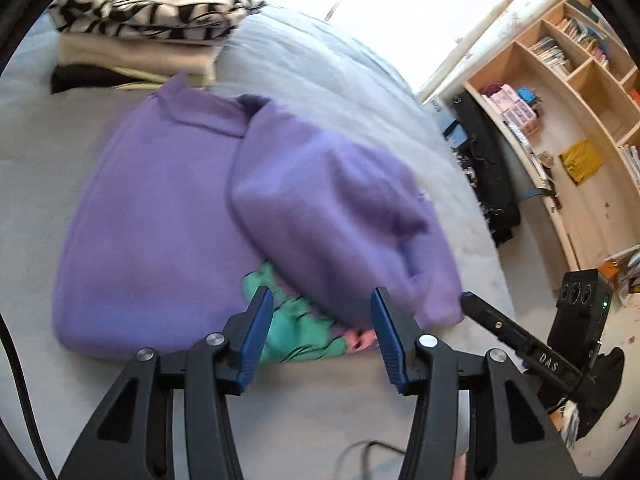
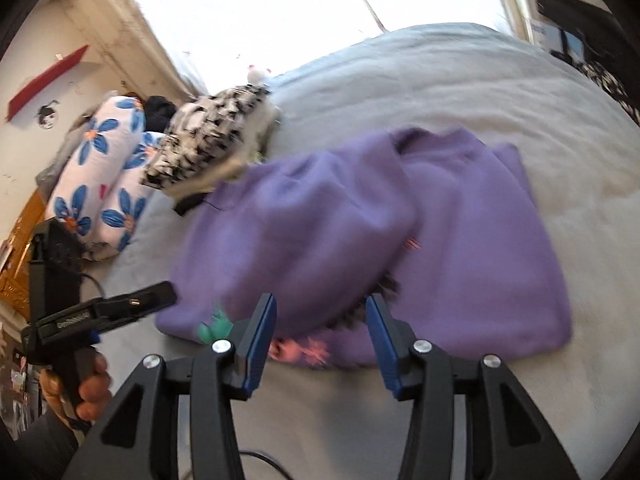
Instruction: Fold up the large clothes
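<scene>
Left wrist view: looking steeply down over the left gripper (image 1: pixel 322 330) at the purple sweatshirt (image 1: pixel 168 216) close ahead. Right wrist view: same tilt, nearby. Shared: sweatshirt, bed (image 2: pixel 460 88), folded stack (image 1: pixel 152 4).

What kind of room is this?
Most likely a bedroom: a purple sweater lies on a bed with flowered pillows at its head, and a bookshelf stands against the wall.

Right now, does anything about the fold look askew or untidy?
Yes. The purple sweatshirt has its sleeve folded slantwise across the body, and the green and pink print peeks out at the near hem, so the fold looks uneven.
</scene>
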Tool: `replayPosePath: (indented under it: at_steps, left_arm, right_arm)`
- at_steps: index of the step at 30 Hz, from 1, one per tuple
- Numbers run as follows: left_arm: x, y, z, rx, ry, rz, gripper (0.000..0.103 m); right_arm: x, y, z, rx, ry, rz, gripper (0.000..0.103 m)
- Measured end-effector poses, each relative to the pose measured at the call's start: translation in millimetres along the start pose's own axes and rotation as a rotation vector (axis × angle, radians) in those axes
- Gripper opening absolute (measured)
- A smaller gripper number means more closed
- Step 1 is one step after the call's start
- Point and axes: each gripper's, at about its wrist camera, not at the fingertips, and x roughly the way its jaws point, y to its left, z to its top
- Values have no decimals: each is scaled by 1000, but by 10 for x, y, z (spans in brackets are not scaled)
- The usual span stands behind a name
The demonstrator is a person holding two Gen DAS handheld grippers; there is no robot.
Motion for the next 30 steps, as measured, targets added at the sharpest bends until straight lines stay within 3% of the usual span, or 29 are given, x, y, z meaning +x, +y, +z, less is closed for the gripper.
replayPosePath:
  at_steps: [3,8,9,11,17,25,28,30]
  left_arm:
    - [112,-147,109,45,8,-6,49]
    - [338,-273,194,86,27,45,49]
    - [377,-274,202,88,24,59,49]
    - [474,-253,194,93,27,112,49]
    - [818,-12,-72,68,145,184,49]
    - [723,-96,-179,134,92,244,49]
    - [538,-189,-152,173,29,281,49]
    - [408,-253,-111,186,-19,265,49]
  right_arm:
    - [108,234,120,-46,-1,-3,47]
    - [362,375,247,-96,17,-60,46]
    - [402,387,246,-113,16,-88,44]
    - [533,374,211,-143,45,-140,25]
    - [861,108,-144,-147,161,-226,22]
    - [721,154,-140,-138,134,-216,22]
    - [564,157,-55,-112,95,-190,22]
    - [457,160,19,-104,55,-181,22]
